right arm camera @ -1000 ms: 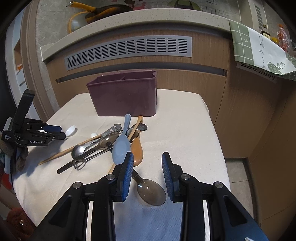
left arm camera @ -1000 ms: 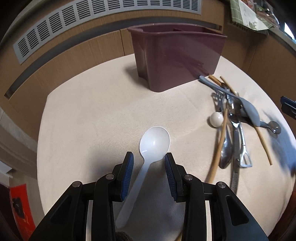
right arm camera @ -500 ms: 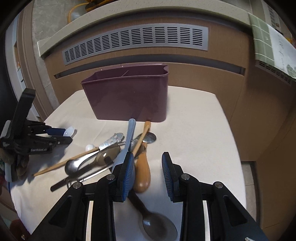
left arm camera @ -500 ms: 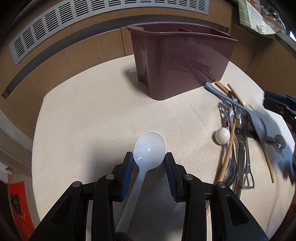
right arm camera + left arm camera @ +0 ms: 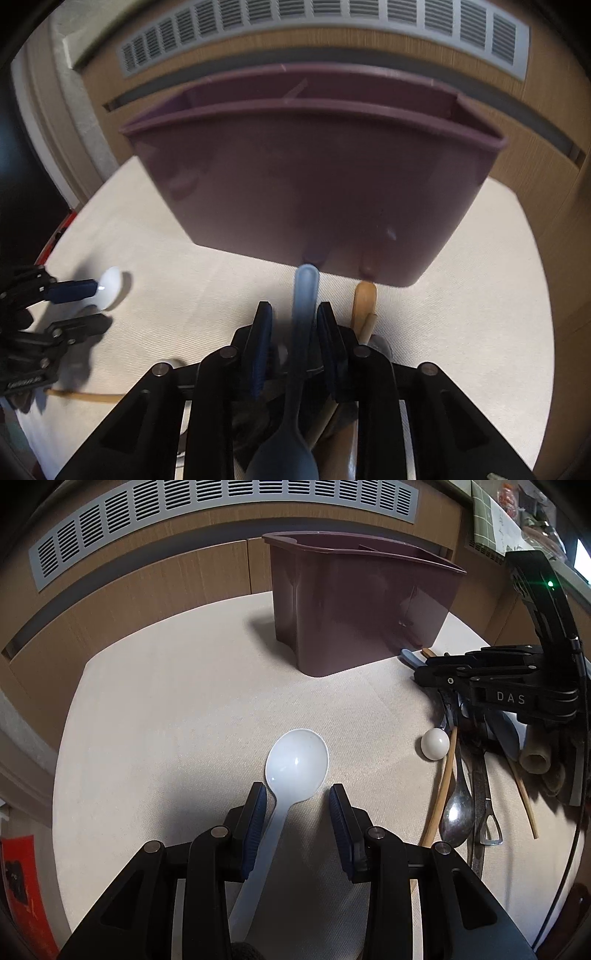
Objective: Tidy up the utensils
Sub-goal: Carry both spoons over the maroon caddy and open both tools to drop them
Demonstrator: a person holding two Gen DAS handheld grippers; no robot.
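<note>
two views: from the left wrist, the left gripper (image 5: 297, 805) stands spread astride the white spoon (image 5: 291, 771) lying on the cloth before the maroon caddy (image 5: 354, 609), its inside hidden; from the right wrist, the right gripper (image 5: 293, 325), jaws just narrowing, straddles the blue spoon (image 5: 301, 332), contact unclear.

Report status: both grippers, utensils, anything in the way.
Left gripper open, straddling white spoon, no grip. Right gripper closing around blue spoon handle, pads not yet pressing. Purple caddy stands directly ahead.
</note>
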